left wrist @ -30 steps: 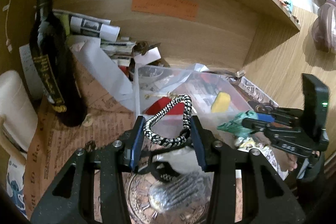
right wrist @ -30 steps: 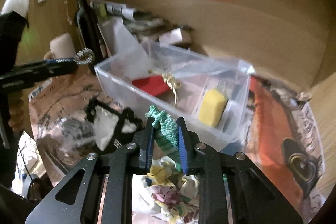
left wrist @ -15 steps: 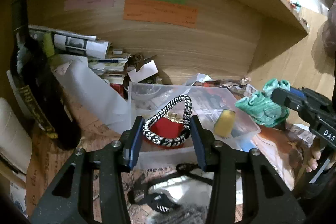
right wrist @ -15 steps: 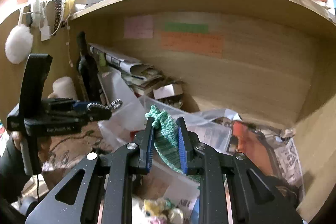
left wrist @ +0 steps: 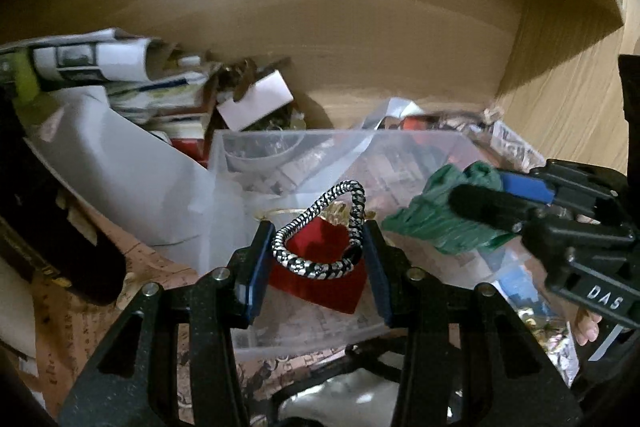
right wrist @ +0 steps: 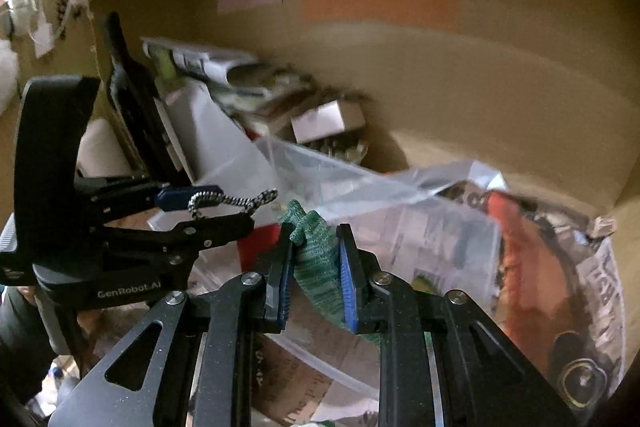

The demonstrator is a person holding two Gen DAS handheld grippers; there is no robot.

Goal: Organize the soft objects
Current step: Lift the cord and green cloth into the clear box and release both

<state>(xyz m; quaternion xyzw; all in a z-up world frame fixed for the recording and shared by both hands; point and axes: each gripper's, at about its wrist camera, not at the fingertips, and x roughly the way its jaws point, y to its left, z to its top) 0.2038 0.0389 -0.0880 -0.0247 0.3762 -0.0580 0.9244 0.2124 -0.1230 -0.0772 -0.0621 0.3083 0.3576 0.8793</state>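
Currently the left hand-held gripper [left wrist: 316, 251] is clamped on a black-and-white braided cord loop [left wrist: 320, 227], held above the clear plastic bin [left wrist: 280, 327] near the back of the shelf. The right hand-held gripper [right wrist: 314, 267] pinches a green knit cloth [right wrist: 316, 259] over the same bin. Both items appear light and limp. The cord should hold best gripped across its braid; the cloth will sag, so grip a bunched fold.
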